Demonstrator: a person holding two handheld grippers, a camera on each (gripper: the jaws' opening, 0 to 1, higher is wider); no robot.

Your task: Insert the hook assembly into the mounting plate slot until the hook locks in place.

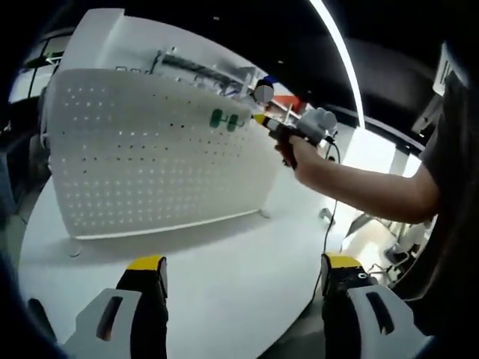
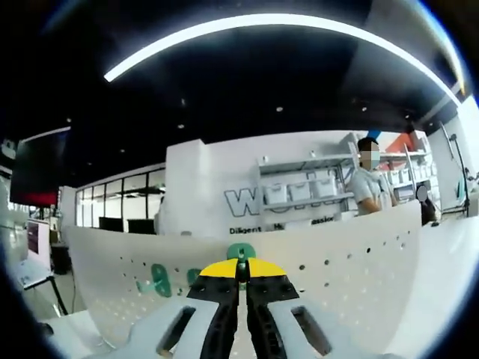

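My right hand-held gripper (image 2: 241,278) is clenched on the green plastic hook assembly (image 2: 241,253), pressed at the white perforated mounting plate (image 1: 150,157); locking looks unfinished. Left hand-held gripper (image 1: 243,273) hangs released above the tabletop (image 1: 224,277).

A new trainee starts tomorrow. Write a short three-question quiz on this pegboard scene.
1. True or false: the left hand-held gripper has its jaws shut.
2. What does the white pegboard stand on? A) a round white table B) a wooden shelf C) the floor
3. Fill in: the hook at the tips of the right hand-held gripper is ____ in colour.

Key: 1 false, its jaws stand wide apart with nothing between them; 2 A; 3 green.
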